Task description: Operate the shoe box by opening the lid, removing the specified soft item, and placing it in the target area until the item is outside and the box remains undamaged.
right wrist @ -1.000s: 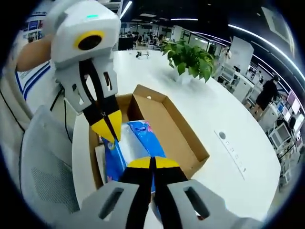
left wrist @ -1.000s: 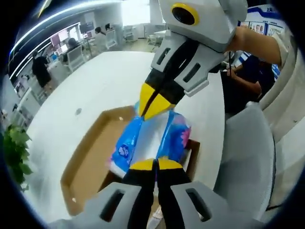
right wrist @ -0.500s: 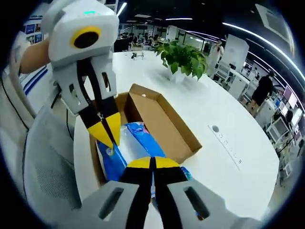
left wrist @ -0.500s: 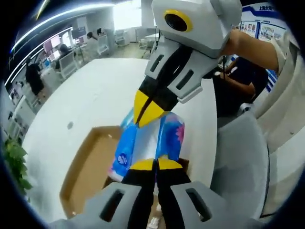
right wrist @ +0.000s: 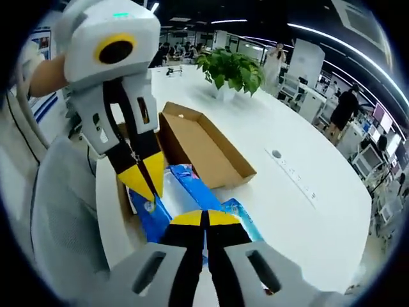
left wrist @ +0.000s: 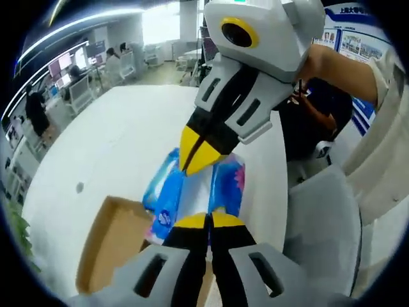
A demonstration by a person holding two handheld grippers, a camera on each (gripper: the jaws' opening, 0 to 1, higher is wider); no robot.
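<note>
Both claws, left [left wrist: 208,220] and right [right wrist: 203,218], pinching blue tissue pack [left wrist: 167,198] above open box [right wrist: 201,146].

Both grippers — left gripper [left wrist: 208,220], right gripper [left wrist: 193,155] — pinch the blue pack [left wrist: 171,195].

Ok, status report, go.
Both claws, left and right, shut on tissue pack. Pack held above open shoe box. Nothing blocking.
</note>
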